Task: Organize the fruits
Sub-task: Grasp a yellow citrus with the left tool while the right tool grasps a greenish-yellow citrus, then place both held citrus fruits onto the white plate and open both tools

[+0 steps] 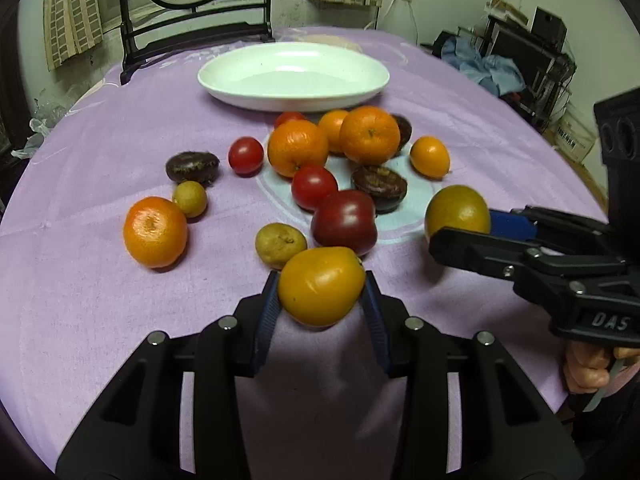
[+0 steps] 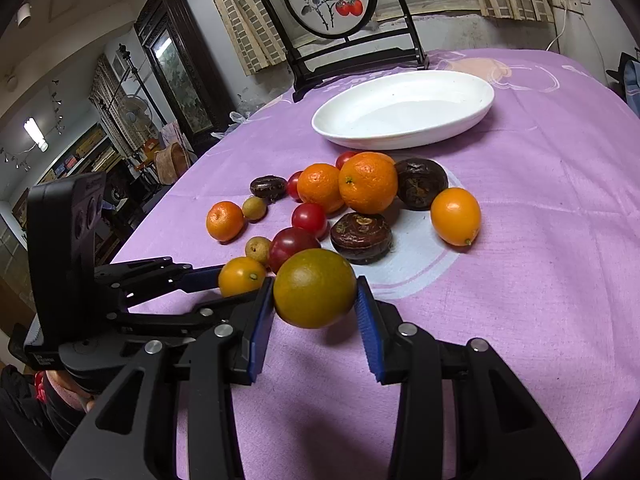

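Note:
My left gripper [image 1: 322, 286] is shut on a yellow-orange kumquat [image 1: 320, 285], held just above the purple cloth; the same kumquat shows in the right wrist view [image 2: 241, 276]. My right gripper [image 2: 315, 290] is shut on a greenish-yellow citrus [image 2: 314, 287], which also shows in the left wrist view [image 1: 457, 212]. Beyond them lies a loose pile of oranges [image 1: 370, 134], red tomatoes [image 1: 314, 186], dark passion fruits [image 1: 379, 188] and small longans [image 1: 280, 242]. A white oval plate [image 1: 294, 76] stands empty behind the pile.
A purple tablecloth [image 1: 100, 300] covers the round table. A lone orange [image 1: 155, 232] and another kumquat [image 2: 455, 216] lie at the pile's edges. A dark-framed painted screen [image 2: 332, 4] stands at the table's far edge behind the plate.

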Action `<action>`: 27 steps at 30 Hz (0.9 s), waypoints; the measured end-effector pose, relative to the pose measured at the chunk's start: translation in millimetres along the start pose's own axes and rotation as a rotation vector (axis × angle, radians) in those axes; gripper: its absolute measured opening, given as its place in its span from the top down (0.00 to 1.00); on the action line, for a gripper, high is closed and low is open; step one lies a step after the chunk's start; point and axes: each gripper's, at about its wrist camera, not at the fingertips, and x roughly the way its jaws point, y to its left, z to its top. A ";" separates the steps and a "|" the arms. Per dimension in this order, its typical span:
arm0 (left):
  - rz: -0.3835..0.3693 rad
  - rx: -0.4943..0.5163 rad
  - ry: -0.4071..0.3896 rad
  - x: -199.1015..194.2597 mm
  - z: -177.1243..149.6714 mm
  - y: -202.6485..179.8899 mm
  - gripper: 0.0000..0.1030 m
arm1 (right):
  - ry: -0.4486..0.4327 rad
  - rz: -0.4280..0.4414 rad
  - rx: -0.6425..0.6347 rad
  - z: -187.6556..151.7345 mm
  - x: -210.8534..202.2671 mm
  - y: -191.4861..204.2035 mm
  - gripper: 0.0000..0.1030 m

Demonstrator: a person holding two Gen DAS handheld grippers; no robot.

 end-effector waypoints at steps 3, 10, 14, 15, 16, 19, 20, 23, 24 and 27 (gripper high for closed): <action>-0.030 -0.002 -0.055 -14.5 9.7 6.7 0.60 | 0.002 0.025 -0.007 3.2 -2.1 -0.8 0.61; -0.007 -0.026 -0.176 -3.7 104.5 27.1 0.60 | -0.122 -0.129 -0.023 84.9 3.3 -19.4 0.61; 0.033 -0.086 -0.120 48.2 167.8 36.0 0.60 | -0.089 -0.195 0.036 138.8 50.8 -55.9 0.61; 0.037 -0.092 -0.101 59.3 175.1 37.9 0.60 | -0.064 -0.202 0.058 146.8 63.6 -65.5 0.61; 0.057 -0.094 -0.075 73.1 183.2 38.5 0.60 | -0.046 -0.206 0.078 152.0 72.8 -74.4 0.61; 0.076 -0.099 -0.017 95.1 191.1 40.9 0.60 | 0.014 -0.218 0.095 162.0 97.5 -90.8 0.61; 0.082 -0.098 0.005 103.0 193.4 41.4 0.60 | 0.028 -0.227 0.089 164.8 103.7 -93.1 0.61; 0.101 -0.087 0.039 115.1 193.4 43.5 0.60 | 0.078 -0.242 0.074 168.1 118.5 -94.2 0.61; 0.101 -0.087 0.052 118.8 193.5 44.2 0.60 | 0.088 -0.243 0.075 167.6 119.6 -96.3 0.61; 0.096 -0.102 0.081 127.8 190.5 48.4 0.59 | 0.108 -0.262 0.042 166.3 123.6 -93.0 0.58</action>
